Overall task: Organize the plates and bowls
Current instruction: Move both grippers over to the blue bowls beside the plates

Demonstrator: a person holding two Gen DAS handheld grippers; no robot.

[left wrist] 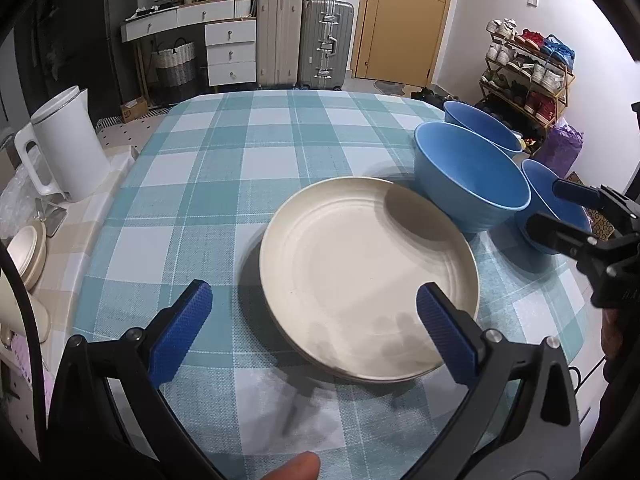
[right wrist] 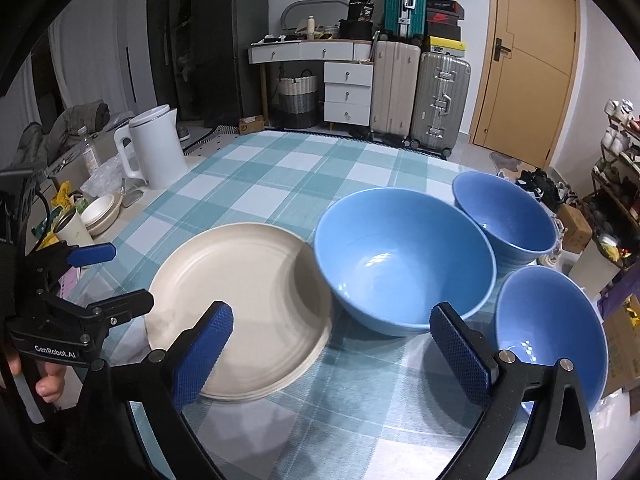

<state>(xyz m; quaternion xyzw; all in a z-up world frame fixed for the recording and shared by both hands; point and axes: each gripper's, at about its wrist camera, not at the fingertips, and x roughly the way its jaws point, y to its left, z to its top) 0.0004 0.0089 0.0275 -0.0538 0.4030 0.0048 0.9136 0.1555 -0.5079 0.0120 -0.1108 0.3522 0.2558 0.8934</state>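
A stack of cream plates [left wrist: 368, 276] [right wrist: 240, 304] lies on the checked tablecloth [left wrist: 240, 152]. Right of it stand three blue bowls: a large one [left wrist: 472, 184] [right wrist: 404, 260] touching the plates' rim, a smaller one behind [left wrist: 480, 126] [right wrist: 504, 212], and another near the table's right edge [left wrist: 538, 178] [right wrist: 548, 328]. My left gripper [left wrist: 314, 294] [right wrist: 128, 278] hangs open above the plates' near rim, nothing between its pads. My right gripper [right wrist: 331, 313] [left wrist: 548, 208] is open too, above the cloth in front of the large bowl, holding nothing.
A white kettle [left wrist: 68, 148] [right wrist: 156, 148] stands on the side counter at the left, with small cream dishes [left wrist: 26, 248] [right wrist: 102, 210] beside it. Suitcases, drawers and a door fill the far wall. A shoe rack [left wrist: 528, 68] is beyond the table's right edge.
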